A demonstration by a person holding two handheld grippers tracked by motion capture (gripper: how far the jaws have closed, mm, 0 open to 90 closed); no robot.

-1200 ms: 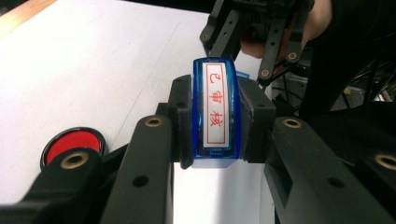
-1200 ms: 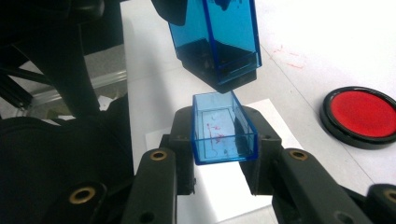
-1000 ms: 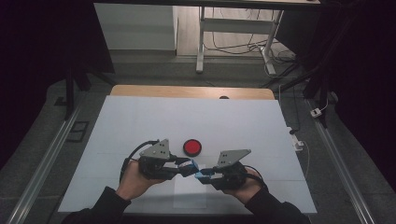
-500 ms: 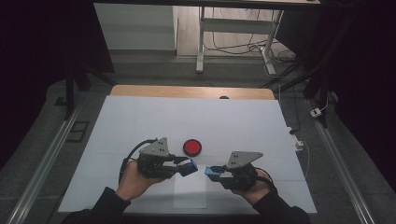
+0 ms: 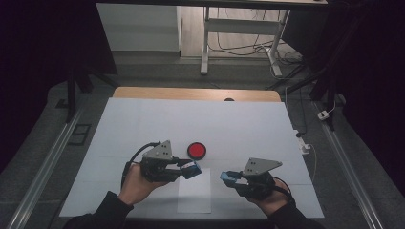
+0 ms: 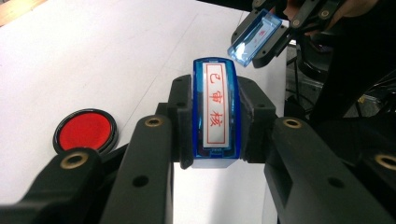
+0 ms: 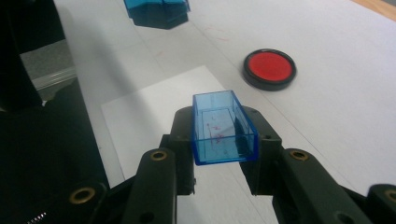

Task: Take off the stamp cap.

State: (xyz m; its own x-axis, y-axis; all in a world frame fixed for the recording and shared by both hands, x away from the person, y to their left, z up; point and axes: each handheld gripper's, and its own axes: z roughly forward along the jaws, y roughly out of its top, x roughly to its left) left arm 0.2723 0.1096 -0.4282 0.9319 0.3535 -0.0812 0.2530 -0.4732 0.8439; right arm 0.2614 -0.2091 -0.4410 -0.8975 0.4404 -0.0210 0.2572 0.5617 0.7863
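A blue translucent stamp [image 6: 216,114] with a white face is clamped between the jaws of the left gripper [image 5: 184,170], its sides pressed by both pads. Three red Chinese characters are printed on the white face, framed by a thin red line; they appear to read 已审核. A clear blue rectangular cap [image 7: 223,128], hollow and open on one side, is gripped in the same way by the right gripper [image 5: 230,177]; faint red ink marks are seen inside it. In the high view the two pieces are held apart above a white sheet of paper [image 5: 194,198], which lies on the white table [image 5: 143,119]. A round red ink pad [image 5: 196,150] in a black case is set just beyond the left gripper.
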